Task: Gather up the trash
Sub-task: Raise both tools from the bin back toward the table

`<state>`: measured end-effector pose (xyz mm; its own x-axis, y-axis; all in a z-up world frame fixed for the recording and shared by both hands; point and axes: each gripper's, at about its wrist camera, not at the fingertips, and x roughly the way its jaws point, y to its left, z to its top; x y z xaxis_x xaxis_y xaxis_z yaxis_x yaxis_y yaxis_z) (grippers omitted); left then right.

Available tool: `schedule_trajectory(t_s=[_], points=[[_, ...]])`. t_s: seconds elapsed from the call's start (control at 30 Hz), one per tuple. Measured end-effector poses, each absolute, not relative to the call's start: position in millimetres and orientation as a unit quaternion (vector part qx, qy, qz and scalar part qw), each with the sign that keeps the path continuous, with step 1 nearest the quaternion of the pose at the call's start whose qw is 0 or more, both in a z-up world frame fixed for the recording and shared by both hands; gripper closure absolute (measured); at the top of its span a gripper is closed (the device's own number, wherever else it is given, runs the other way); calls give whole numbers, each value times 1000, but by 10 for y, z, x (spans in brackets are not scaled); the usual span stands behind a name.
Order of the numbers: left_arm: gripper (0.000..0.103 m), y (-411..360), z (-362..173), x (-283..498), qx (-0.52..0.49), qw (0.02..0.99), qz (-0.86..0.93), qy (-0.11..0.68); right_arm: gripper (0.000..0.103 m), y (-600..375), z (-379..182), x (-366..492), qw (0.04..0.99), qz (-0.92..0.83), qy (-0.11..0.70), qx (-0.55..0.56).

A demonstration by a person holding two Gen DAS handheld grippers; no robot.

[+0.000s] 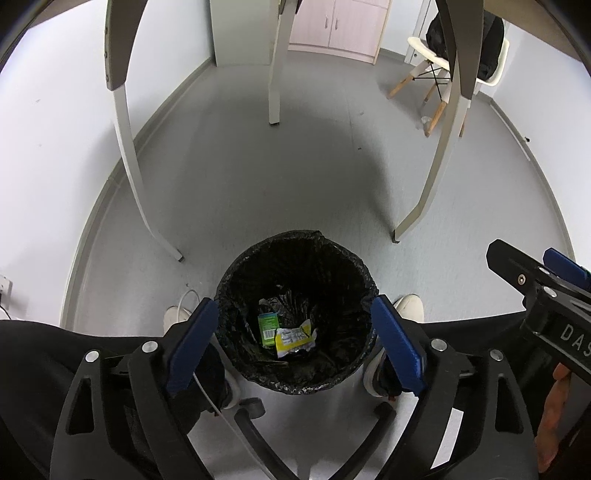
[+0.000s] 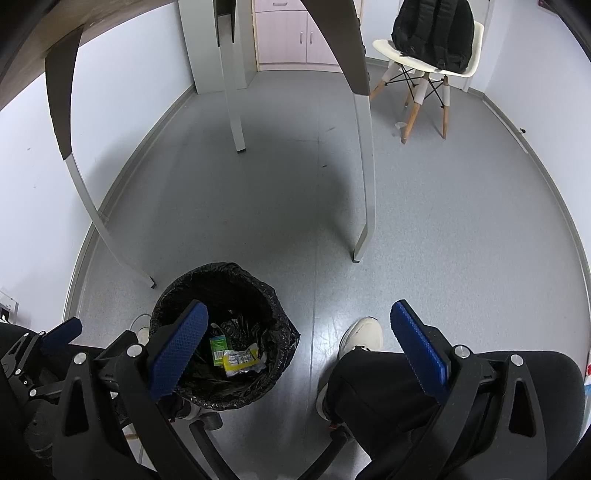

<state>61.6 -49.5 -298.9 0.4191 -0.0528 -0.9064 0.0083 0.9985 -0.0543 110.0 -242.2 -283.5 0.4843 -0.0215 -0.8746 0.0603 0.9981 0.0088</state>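
Note:
A bin lined with a black bag (image 1: 295, 238) stands on the grey floor between a person's feet. At its bottom lie a green packet (image 1: 267, 323) and a yellow and white wrapper (image 1: 295, 338). My left gripper (image 1: 293, 306) hangs straight over the bin's mouth, open wide, with nothing between its blue pads. In the right wrist view the bin (image 2: 221, 269) is at the lower left, and the green packet (image 2: 217, 345) and wrapper (image 2: 242, 360) show inside it. My right gripper (image 2: 299, 308) is open and empty, to the right of the bin, over the floor and the person's knee.
Grey table legs (image 1: 129, 155) rise behind the bin. A white chair (image 2: 424, 66) bearing a black backpack (image 2: 432, 33) stands at the back right, by a pink cabinet (image 2: 288, 37). White shoes (image 2: 364, 334), dark trousers and a swivel chair's base (image 1: 255, 410) crowd the foreground.

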Motion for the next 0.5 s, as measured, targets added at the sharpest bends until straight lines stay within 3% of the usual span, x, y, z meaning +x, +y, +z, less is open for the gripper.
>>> schedule_trajectory(t_s=[0.5], points=[[10, -368, -2672, 471, -42, 871, -11, 489, 8, -2374, -2538, 1007, 882, -13, 471, 5]])
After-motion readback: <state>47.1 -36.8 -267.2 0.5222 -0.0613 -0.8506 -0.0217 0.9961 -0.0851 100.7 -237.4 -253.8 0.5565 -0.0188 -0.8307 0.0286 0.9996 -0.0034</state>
